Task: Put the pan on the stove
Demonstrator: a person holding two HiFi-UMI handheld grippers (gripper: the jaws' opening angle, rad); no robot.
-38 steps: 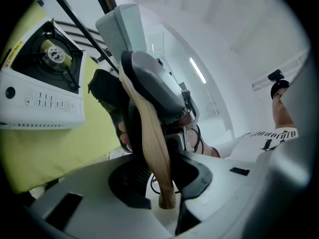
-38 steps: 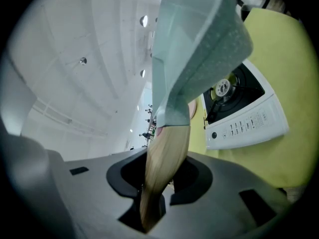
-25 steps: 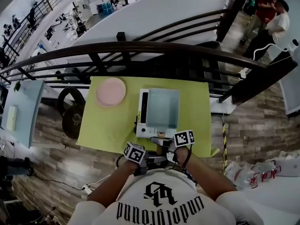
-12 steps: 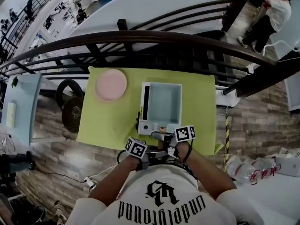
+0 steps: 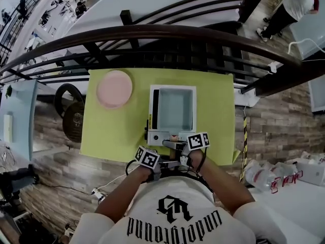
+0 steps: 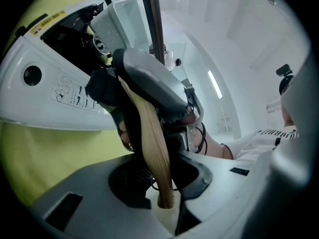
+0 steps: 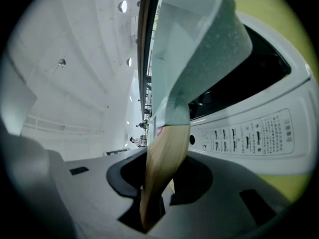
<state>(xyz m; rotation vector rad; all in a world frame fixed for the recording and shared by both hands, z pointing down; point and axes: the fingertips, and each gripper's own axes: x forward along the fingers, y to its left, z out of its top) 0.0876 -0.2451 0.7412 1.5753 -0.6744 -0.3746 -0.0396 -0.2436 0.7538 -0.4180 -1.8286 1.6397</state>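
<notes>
A square pale-blue pan (image 5: 173,108) lies over the top of a white stove (image 5: 158,136) on the yellow-green table (image 5: 117,131). Its wooden handle (image 5: 175,138) sticks out toward me over the stove's front. My right gripper (image 5: 177,147) is shut on that handle (image 7: 162,168), close behind the pan's body (image 7: 199,49). My left gripper (image 5: 162,164) is shut on the handle (image 6: 149,133) further back, just behind the right one. I cannot tell whether the pan's base touches the stove's black top (image 7: 249,68).
A pink plate (image 5: 115,88) lies at the table's far left. A dark railing (image 5: 152,34) runs along the far side of the table. Wooden floor (image 5: 274,121) shows to the right, and the stove's control panel (image 7: 254,131) faces me.
The head view has drifted, so the table sits a little higher in it. Both grippers keep their hold on the handle and the pan stays over the stove.
</notes>
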